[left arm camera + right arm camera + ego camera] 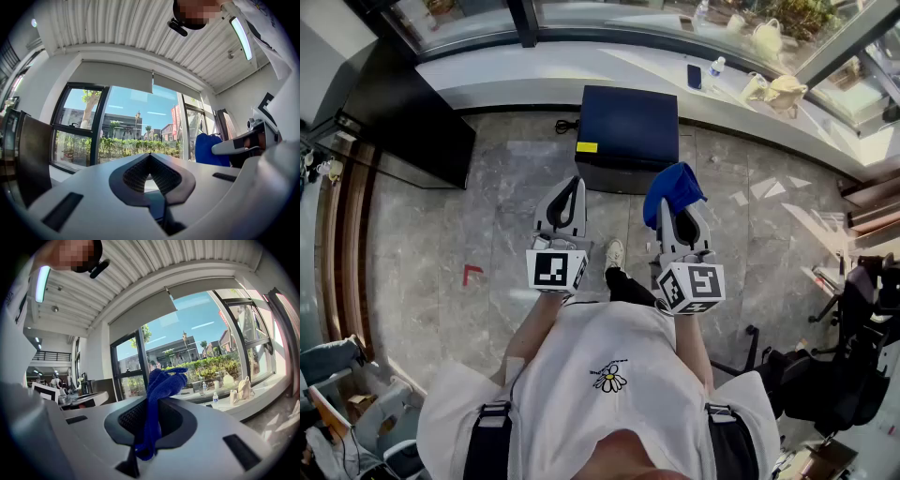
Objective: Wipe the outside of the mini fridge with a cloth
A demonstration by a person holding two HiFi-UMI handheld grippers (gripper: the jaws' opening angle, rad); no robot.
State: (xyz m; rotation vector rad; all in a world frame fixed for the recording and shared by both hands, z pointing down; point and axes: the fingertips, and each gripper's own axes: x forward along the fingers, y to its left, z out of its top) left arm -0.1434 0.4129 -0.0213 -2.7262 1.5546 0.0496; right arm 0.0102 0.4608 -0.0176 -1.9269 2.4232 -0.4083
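Mini fridge (626,131) sits on the floor (487,234) at my 12 o'clock, back against the window ledge (534,75), dark blue top facing up, w/ a small yellow label (587,147) at its front-left corner. Nothing's touching it yet.

Right tongs (678,214) are clamped on the blue cloth (675,187); in the right gripper view it's pinched between the pads, one bunch sticking up past the tips and a tail hanging below. The cloth hovers just short of the fridge's front edge, approx 1 o'clock from me, not on it.

Left tongs (570,187) are closed, tips meeting, nothing between them. They're held level at approx 11 o'clock, pointing at the fridge's front-left corner.

Step in hand, as I judge it: approach. Cloth's gripped, wiping not begun.

Next move calls for reaching fwd and down toward 12 o'clock so the loose bunch lands flat on the top panel, then sweeping across, then doing the sides and front. The grip looks OK, but the cloth is wadded, so I'd press enough to spread it. Left tongs could steady the box if it slides.
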